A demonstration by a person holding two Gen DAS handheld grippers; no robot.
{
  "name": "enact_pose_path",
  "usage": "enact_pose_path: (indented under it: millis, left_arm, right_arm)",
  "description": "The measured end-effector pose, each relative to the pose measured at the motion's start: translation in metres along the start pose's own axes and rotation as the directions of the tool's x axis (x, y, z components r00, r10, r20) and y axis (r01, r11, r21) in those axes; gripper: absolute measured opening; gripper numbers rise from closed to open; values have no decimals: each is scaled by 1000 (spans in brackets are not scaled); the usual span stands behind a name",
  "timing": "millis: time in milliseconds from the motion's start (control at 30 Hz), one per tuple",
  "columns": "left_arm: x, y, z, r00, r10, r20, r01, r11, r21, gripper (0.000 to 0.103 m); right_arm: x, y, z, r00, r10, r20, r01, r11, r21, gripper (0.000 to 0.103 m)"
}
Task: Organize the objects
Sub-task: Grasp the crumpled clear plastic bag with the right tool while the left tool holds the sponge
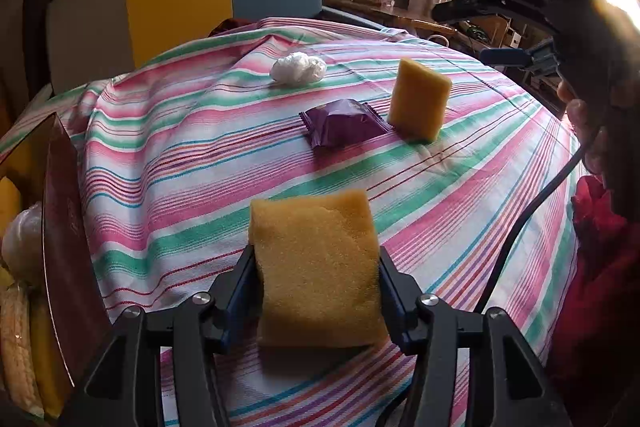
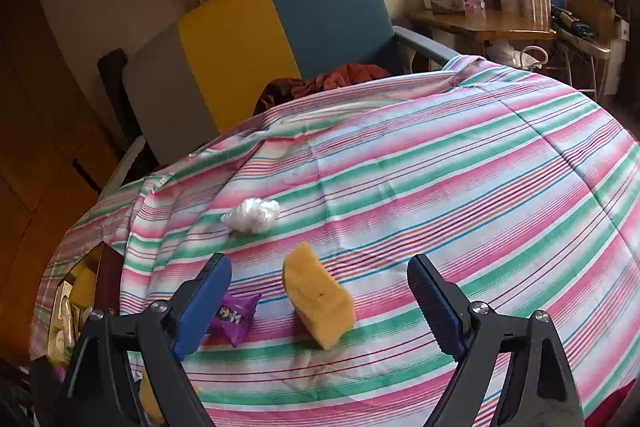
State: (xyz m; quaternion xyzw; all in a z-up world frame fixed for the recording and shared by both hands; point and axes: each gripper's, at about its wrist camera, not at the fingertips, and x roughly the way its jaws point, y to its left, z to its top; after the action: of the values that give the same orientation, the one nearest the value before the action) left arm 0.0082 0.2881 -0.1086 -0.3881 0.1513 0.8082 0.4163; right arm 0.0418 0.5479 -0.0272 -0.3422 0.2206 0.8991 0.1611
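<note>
My left gripper (image 1: 316,259) is shut on a yellow sponge (image 1: 316,267) and holds it just above the striped tablecloth (image 1: 200,163). A second yellow sponge (image 1: 418,103) stands upright farther back, next to a purple snack packet (image 1: 344,127) and behind it a crumpled white plastic ball (image 1: 298,67). My right gripper (image 2: 320,279) is open above the cloth, with the standing sponge (image 2: 320,303) between and beyond its fingers. The packet (image 2: 234,315) lies by its left finger, the white ball (image 2: 252,214) farther back. The right gripper also shows in the left wrist view (image 1: 516,27), up at the right.
A dark red box (image 1: 68,267) at the table's left edge holds corn cobs (image 1: 16,339) and other items. A yellow, blue and grey chair (image 2: 280,39) with rust-coloured cloth (image 2: 328,79) stands behind the table. A wooden desk (image 2: 480,27) with boxes is at back right.
</note>
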Motion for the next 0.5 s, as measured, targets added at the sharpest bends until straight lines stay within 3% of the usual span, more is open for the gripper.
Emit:
enact_pose_path:
  millis: [300,500]
  left_arm:
    - [-2,1,-5,999,-13,42,13,1000,-3,57]
    - [0,1,-5,998,-16,53,17,1000,-6,57]
  right_arm:
    - [39,68,28,991,94,-92,-109,978,-180,90]
    - [110,96,47,978,18,-207,-79,954,-288,90]
